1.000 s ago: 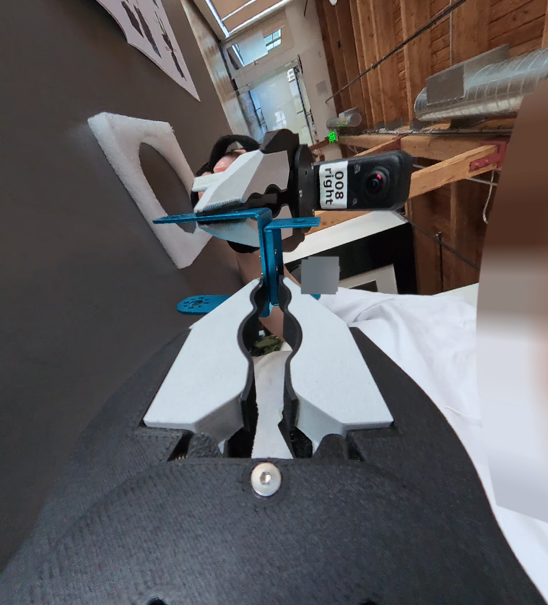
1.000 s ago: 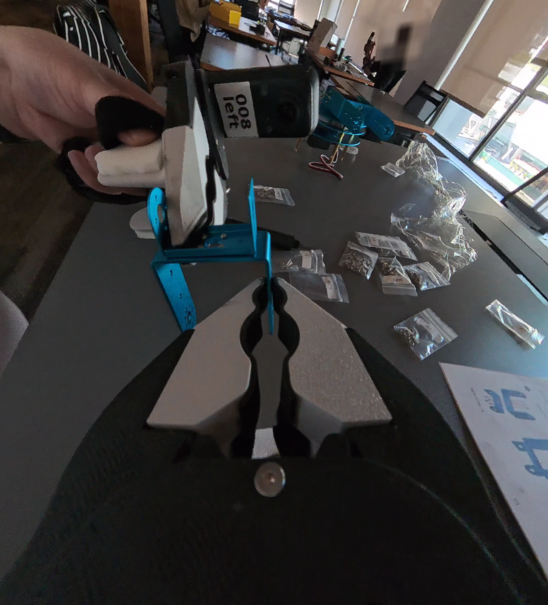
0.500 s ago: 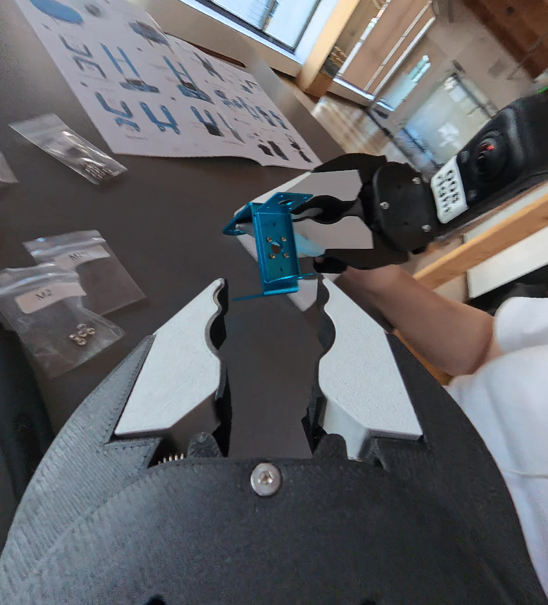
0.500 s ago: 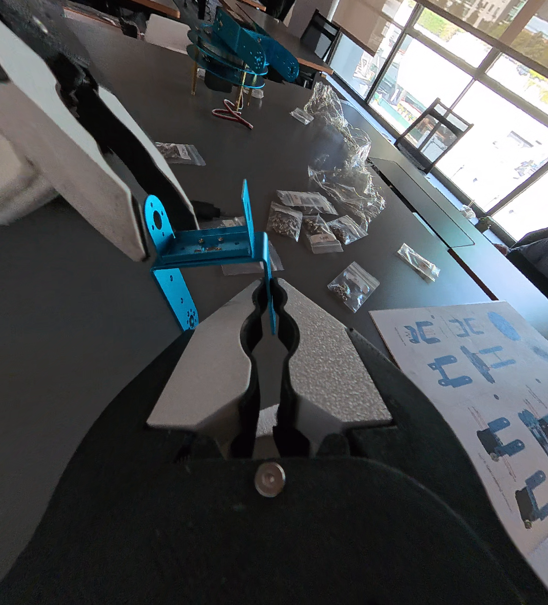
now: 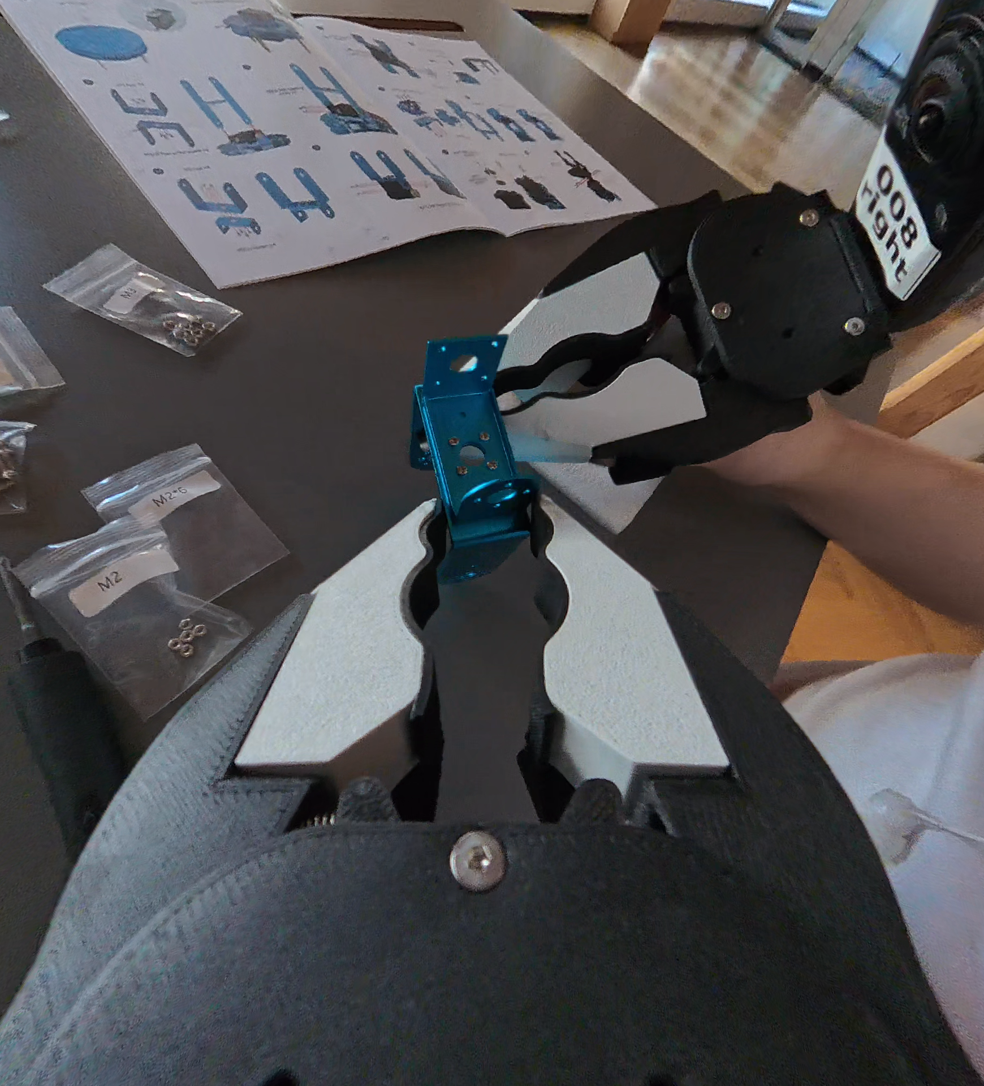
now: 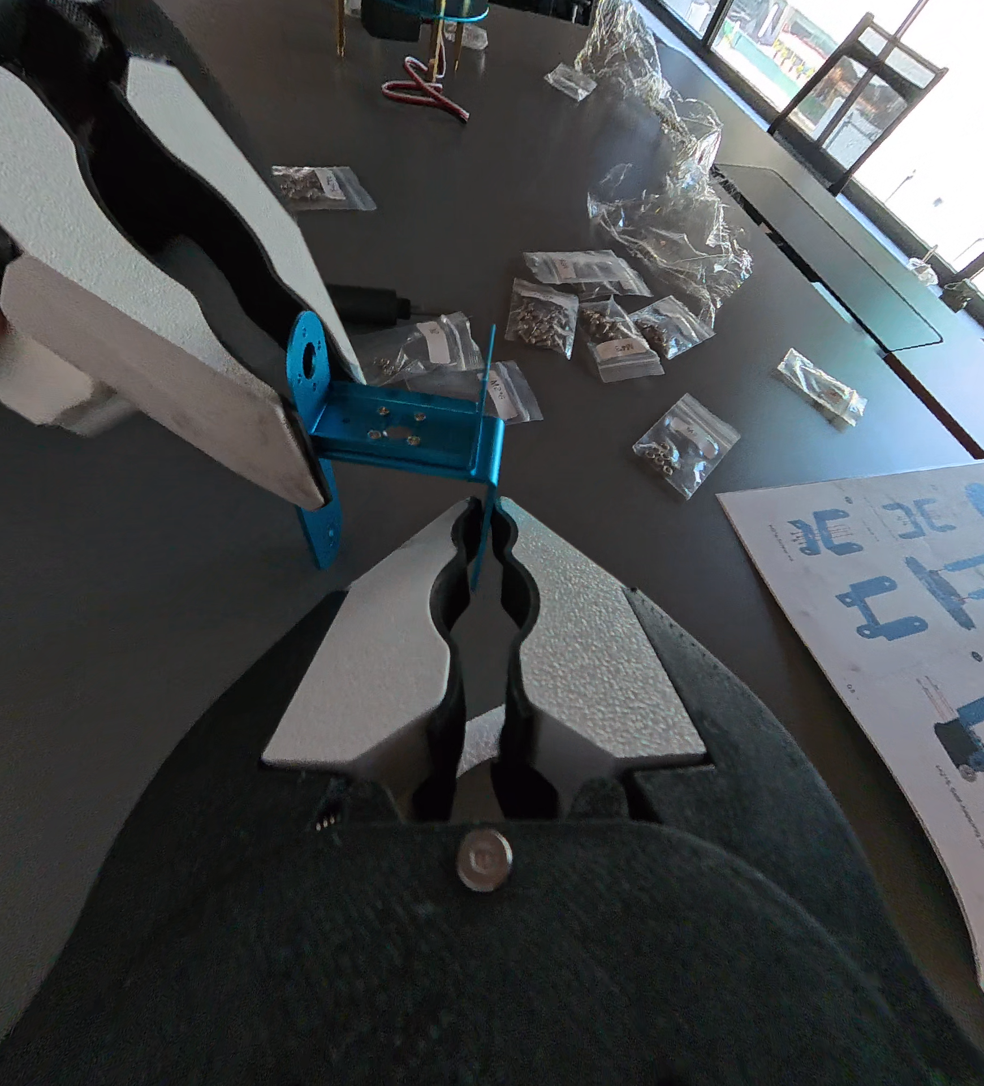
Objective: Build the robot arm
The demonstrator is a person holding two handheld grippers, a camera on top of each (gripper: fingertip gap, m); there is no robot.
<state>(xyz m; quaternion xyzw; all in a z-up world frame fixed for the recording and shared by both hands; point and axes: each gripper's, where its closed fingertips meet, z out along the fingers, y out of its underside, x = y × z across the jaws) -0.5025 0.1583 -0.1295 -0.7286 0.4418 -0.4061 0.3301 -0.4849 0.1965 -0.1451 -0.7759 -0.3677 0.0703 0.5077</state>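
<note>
Our right gripper point(image 6: 481, 517) pinches one thin flange of the blue bracket point(image 6: 401, 432) above the tabletop point(image 6: 125, 587). Our left gripper point(image 5: 487, 517), half open, straddles its far end, near small bags of screws point(image 5: 149, 623).

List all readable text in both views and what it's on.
Not quoting writing; its bearers:
White sticker on the black camera: large print, legible.
White labels on clear bags: short codes, legible nearby.
Printed sheet: captions too small.
Blue bracket: none.

Daylight from blown-out windows point(image 6: 948, 117); wide-angle edges bend, slightly blurred.
</note>
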